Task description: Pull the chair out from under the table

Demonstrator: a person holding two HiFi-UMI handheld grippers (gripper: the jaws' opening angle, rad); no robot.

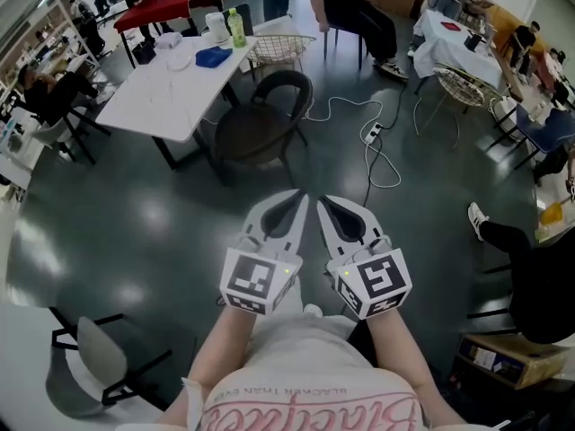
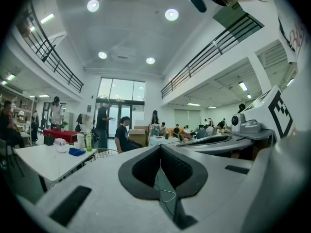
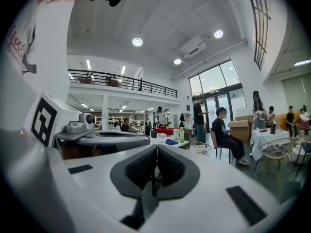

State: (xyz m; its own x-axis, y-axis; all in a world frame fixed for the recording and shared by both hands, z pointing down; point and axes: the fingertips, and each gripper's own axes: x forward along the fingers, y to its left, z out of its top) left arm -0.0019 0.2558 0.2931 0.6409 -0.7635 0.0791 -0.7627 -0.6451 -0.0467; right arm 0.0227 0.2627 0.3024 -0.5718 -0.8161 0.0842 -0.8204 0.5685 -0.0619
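Left tongs point(image 1: 299, 197), right tongs point(image 1: 322, 200), side by side, both closed

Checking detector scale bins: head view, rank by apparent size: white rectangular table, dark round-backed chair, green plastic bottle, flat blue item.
1. white rectangular table
2. dark round-backed chair
3. green plastic bottle and flat blue item look alike; unranked

The dark grey floor point(image 1: 108, 232) is glossy with bright reflections; the white rectangular table point(image 1: 148, 101) looks smooth and matt (the dark round-backed chair point(image 1: 252, 133) duller).
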